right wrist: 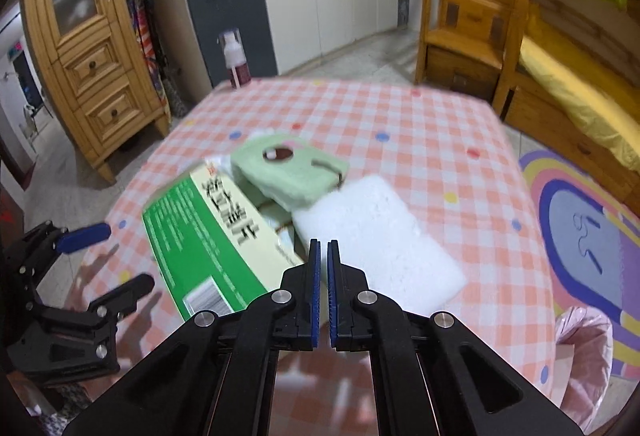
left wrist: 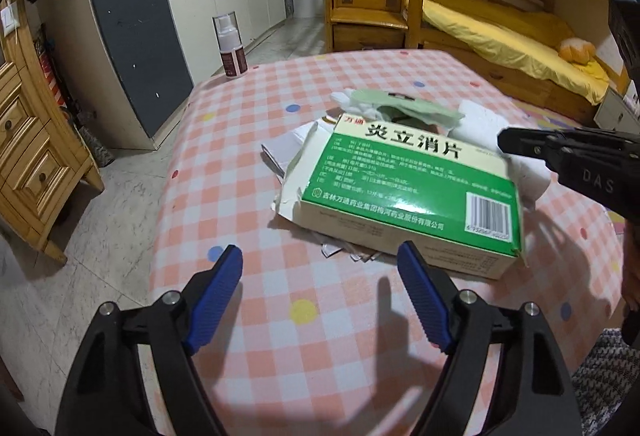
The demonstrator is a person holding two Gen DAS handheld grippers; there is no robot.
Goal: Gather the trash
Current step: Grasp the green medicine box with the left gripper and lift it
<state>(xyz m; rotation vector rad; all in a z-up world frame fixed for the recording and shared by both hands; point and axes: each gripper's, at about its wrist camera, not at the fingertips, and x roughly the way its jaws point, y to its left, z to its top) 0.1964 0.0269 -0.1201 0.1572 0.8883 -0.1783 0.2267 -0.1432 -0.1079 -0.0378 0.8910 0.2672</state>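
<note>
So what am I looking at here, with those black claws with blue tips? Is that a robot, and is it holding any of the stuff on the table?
No robot: a person carries a hand-held gripper in each hand, each with a camera looking out along its fingers. One picture is from the left gripper, the other from the right gripper, and each also catches the other at its edge.

They are over a table with a pink checked cloth. On it lies a heap of trash: a torn green and cream medicine box, a pale green packet, a white wad of tissue and paper scraps. A spray bottle stands at the far corner, and a pink bag hangs near the right edge.

The left jaws stand wide open, just short of the box, holding nothing. The right jaws are shut at the edge of the heap; whether they pinch anything I cannot tell.
</note>
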